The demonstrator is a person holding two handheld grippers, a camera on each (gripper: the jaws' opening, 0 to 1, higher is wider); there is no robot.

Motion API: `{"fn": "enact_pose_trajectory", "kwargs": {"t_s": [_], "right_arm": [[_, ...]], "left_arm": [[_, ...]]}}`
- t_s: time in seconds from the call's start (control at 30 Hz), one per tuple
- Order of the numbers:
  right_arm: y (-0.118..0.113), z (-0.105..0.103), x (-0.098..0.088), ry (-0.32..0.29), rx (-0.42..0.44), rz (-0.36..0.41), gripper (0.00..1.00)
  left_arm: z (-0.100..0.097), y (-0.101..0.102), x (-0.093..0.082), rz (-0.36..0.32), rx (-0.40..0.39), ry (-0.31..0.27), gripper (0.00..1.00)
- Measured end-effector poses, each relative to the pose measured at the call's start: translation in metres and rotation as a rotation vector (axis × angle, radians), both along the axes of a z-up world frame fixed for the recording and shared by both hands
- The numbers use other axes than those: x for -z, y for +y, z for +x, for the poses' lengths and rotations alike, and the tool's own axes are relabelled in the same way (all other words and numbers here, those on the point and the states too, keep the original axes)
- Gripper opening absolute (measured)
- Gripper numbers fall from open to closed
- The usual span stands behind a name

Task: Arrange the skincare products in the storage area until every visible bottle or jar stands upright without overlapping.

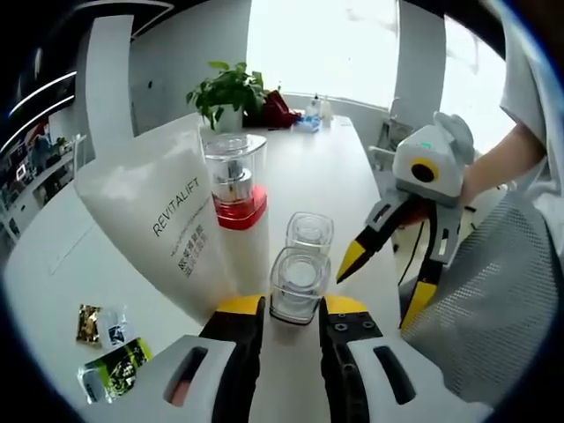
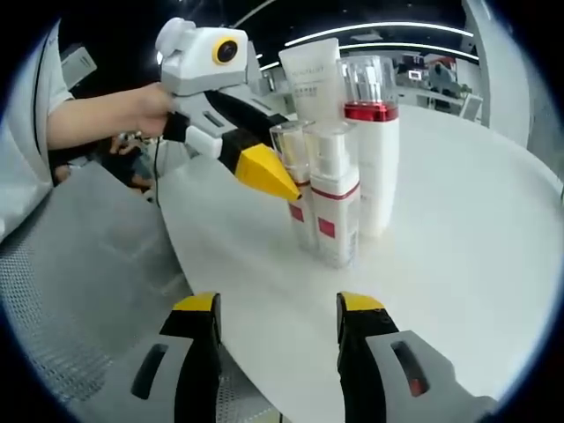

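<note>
In the left gripper view, the left gripper (image 1: 292, 310) has its jaws apart on either side of a clear-capped pump bottle (image 1: 299, 284) without visibly clamping it. A second pump bottle (image 1: 309, 234) stands just behind, a taller white bottle with a red band (image 1: 238, 207) beside them, and a white REVITALIFT tube (image 1: 159, 220) upright at the back. Sachets (image 1: 113, 351) lie on the white table (image 1: 53, 264). The right gripper (image 2: 278, 308) hangs open at the table edge, well short of the bottles. A potted plant (image 1: 227, 95) sits far off.
</note>
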State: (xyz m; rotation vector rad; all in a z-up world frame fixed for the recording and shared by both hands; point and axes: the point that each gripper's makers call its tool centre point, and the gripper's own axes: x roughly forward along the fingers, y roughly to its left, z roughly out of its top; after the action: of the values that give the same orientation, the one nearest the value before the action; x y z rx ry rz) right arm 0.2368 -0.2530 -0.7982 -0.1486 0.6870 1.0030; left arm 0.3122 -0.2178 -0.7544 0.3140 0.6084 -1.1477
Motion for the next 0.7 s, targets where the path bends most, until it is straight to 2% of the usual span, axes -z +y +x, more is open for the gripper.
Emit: {"fn": "enact_pose_trajectory", "kwargs": {"t_s": [0.37,0.7], "right_arm": [[0.0,0.002,-0.005,-0.004,-0.002,0.007,0.56],[0.004,0.004,-0.011,-0.007,0.001,0.008,0.59]], "left_arm": [[-0.006,0.002,-0.004,0.0,0.008,0.002,0.26],[-0.01,0.015,-0.012,0.001,-0.016,-0.005,0.3]]}}
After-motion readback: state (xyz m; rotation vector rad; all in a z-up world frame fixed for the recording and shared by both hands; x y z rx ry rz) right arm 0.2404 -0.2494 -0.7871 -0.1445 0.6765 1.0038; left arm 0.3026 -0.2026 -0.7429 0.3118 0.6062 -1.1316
